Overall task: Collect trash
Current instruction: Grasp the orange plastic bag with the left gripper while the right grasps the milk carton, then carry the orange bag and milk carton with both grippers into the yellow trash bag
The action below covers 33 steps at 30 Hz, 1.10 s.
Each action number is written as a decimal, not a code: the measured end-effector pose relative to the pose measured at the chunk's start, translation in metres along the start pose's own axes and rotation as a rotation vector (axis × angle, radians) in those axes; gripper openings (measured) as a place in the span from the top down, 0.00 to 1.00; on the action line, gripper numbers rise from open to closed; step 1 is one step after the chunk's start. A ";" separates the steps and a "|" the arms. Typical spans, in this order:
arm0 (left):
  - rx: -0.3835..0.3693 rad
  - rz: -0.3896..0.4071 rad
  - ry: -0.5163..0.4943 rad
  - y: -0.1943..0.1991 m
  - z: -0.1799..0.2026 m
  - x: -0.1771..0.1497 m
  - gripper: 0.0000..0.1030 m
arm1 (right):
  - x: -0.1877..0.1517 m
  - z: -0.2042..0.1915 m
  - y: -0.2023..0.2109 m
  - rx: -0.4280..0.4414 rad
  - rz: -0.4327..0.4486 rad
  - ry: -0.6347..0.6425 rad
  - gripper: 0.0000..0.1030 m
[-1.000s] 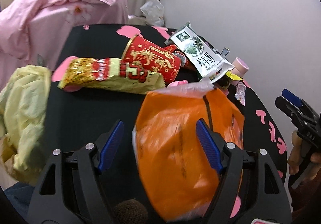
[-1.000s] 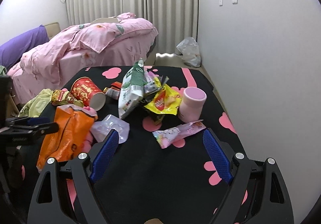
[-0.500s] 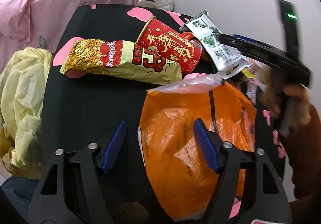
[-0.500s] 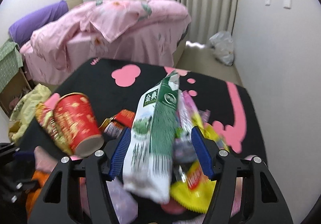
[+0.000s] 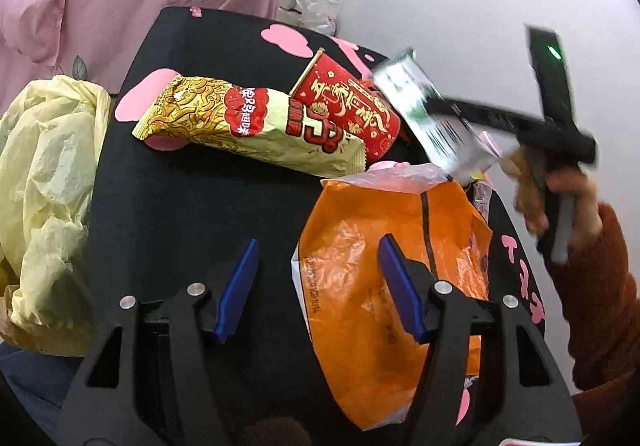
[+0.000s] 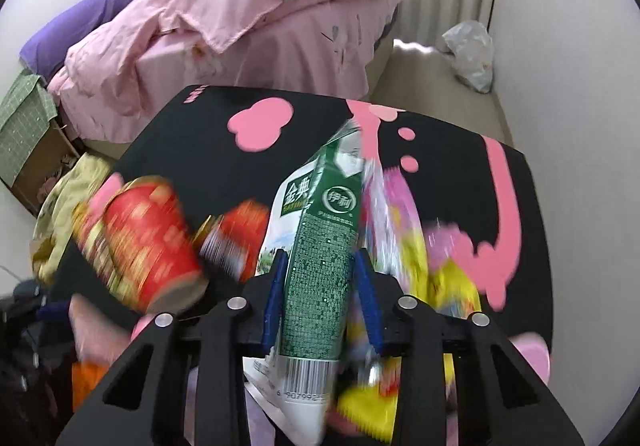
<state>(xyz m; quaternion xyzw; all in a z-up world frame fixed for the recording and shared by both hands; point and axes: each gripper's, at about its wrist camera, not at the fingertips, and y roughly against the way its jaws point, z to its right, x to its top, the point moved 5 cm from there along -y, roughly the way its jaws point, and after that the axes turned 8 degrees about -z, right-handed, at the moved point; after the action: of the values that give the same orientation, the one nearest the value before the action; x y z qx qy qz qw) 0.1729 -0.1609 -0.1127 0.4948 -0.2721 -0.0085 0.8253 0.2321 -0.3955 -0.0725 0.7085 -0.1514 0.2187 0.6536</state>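
Closing on the green milk carton at frame centre, the right gripper fingers have just pinched its sides. The left gripper fingers, narrowing slightly, stand wide over the orange bag's edge on the surface, gripping nothing.

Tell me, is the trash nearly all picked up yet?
Not nearly. Nothing looks put away yet. The right gripper has just been closing on the green and white milk carton. The left gripper is open at the edge of the orange bag. The noodle packet, red paper cup and yellow wrappers lie on the black table.
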 end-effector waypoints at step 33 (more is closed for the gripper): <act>0.076 0.075 -0.036 0.030 0.045 0.008 0.91 | -0.104 0.004 0.055 -0.045 0.051 -0.027 0.52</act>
<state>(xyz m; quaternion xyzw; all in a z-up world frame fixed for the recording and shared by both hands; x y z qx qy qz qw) 0.1517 -0.1843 -0.0680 0.5149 -0.3054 0.0236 0.8006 0.1155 -0.4127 -0.0784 0.6923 -0.1830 0.2221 0.6617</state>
